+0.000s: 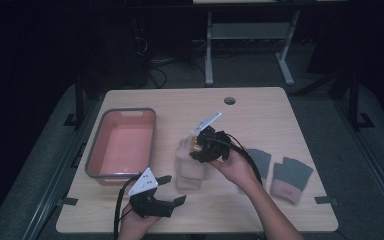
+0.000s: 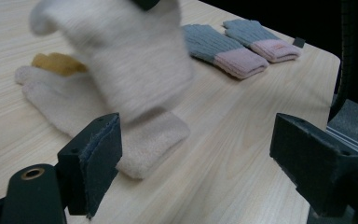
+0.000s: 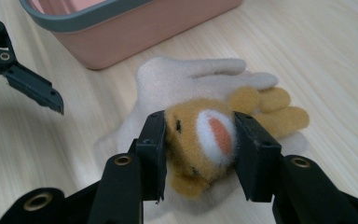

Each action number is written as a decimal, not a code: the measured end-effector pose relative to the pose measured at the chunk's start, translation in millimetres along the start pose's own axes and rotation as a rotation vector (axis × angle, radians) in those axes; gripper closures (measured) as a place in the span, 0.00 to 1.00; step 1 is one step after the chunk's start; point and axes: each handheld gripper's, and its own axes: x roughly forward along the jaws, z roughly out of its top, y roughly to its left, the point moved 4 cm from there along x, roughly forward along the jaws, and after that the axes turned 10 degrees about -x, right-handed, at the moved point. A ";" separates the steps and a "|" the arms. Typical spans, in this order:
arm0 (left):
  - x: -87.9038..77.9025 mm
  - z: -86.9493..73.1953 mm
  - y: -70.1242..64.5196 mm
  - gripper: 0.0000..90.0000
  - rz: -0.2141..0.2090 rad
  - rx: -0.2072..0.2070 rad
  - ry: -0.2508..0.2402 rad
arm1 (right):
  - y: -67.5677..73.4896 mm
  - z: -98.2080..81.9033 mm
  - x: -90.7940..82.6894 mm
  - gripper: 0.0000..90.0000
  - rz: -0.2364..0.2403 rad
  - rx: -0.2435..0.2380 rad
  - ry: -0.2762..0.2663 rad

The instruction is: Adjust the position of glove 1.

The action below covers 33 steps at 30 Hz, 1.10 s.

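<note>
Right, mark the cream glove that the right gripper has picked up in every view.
High view: the held glove hangs mid-table under the right gripper.
Left gripper view: top centre, blurred, above the table.
Right gripper view: bottom centre, its yellow animal face pinched between the jaws.
Shared landmark: the flat glove on the table beneath it.
</note>
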 end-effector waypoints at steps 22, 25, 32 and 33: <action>0.8 -0.9 0.1 0.19 -0.007 -0.027 -0.002 | 0.1 -25.5 70.5 0.59 0.095 0.021 0.118; 1.1 -1.0 0.6 0.19 -0.002 -0.028 -0.001 | -2.6 -28.7 69.3 0.57 0.115 0.059 0.100; 0.8 -0.7 2.8 0.19 0.005 -0.025 -0.003 | 0.1 -27.4 66.6 0.51 0.102 0.040 0.118; 0.8 -0.7 2.8 0.19 0.005 -0.028 -0.004 | 0.9 -26.8 66.4 0.50 0.099 0.040 0.119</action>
